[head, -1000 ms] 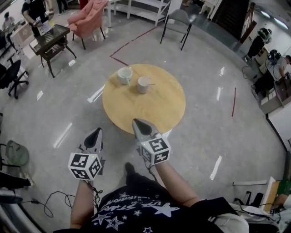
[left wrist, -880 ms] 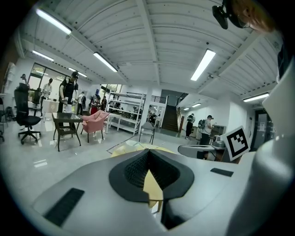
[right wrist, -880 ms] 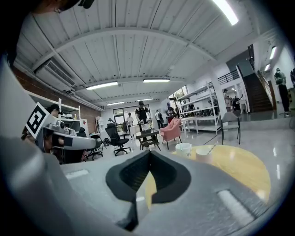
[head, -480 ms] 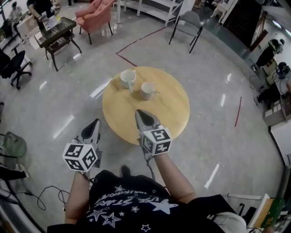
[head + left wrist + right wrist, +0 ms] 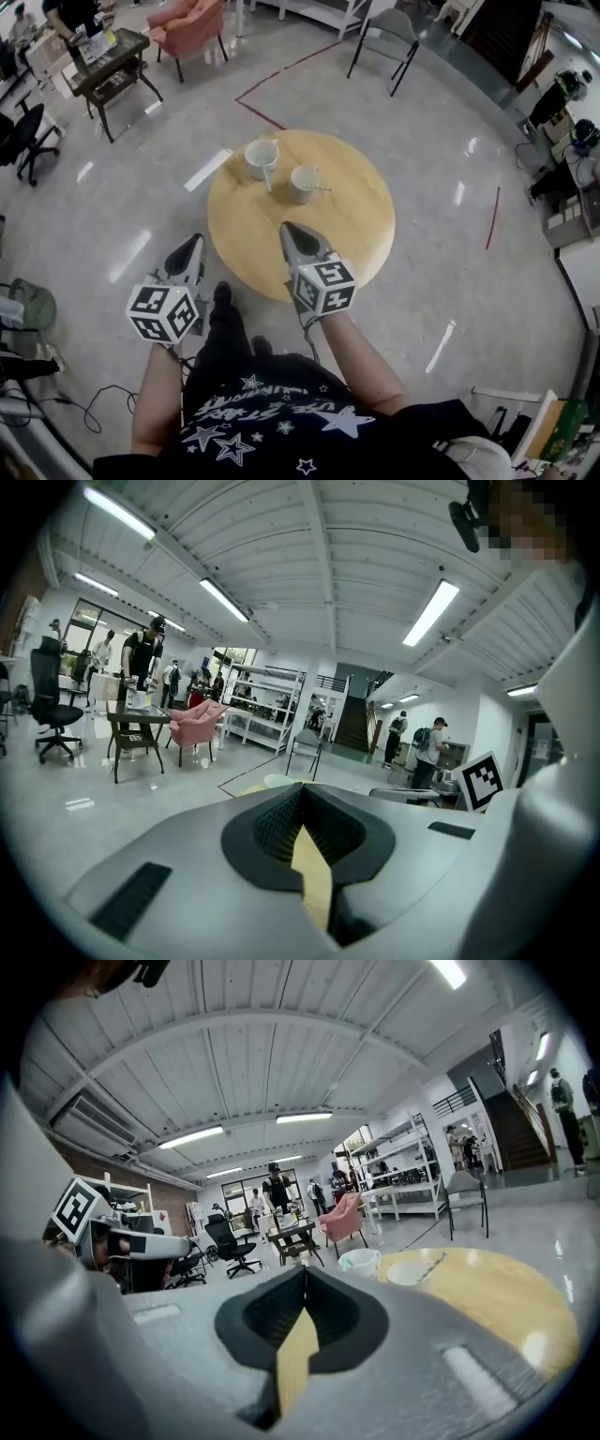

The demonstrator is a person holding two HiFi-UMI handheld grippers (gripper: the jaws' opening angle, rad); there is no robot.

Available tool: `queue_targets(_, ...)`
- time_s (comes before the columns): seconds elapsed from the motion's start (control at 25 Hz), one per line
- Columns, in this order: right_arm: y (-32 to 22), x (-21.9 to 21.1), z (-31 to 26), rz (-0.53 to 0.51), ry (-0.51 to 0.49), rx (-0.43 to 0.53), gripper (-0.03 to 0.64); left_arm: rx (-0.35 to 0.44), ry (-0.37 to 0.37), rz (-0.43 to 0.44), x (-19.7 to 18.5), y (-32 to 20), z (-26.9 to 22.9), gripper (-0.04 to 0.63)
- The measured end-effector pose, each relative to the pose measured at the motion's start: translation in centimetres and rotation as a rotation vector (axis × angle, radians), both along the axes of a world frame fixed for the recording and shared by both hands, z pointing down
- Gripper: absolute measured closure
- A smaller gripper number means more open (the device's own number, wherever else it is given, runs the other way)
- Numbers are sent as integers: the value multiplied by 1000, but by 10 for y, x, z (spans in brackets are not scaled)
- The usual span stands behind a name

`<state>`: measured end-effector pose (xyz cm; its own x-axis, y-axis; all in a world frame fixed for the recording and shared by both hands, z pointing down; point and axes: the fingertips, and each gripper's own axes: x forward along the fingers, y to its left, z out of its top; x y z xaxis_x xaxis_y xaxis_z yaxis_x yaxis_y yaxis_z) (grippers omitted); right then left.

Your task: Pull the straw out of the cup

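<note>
Straw [image 5: 320, 188] in cup [image 5: 301, 184] on table [image 5: 248, 225]

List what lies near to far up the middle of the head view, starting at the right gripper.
right gripper → cup with straw → mug → grey chair
</note>
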<state>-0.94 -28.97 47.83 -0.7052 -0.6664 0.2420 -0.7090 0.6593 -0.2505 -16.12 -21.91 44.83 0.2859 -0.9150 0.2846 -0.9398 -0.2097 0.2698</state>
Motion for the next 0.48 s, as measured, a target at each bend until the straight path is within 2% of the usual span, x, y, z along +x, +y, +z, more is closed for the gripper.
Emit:
queue_targets(0.4, -62, -30, 19, 52, 67, -47, 611, -28, 19, 107, -18, -84, 19, 589)
queue_targets(0.44, -69, -35, 21, 54, 69, -58, 554, -34, 21, 117, -21, -92, 21, 589)
queue_targets(0.48, -75, -38, 22, 57, 74, -70, 527, -41, 23, 129, -24, -100, 22, 589)
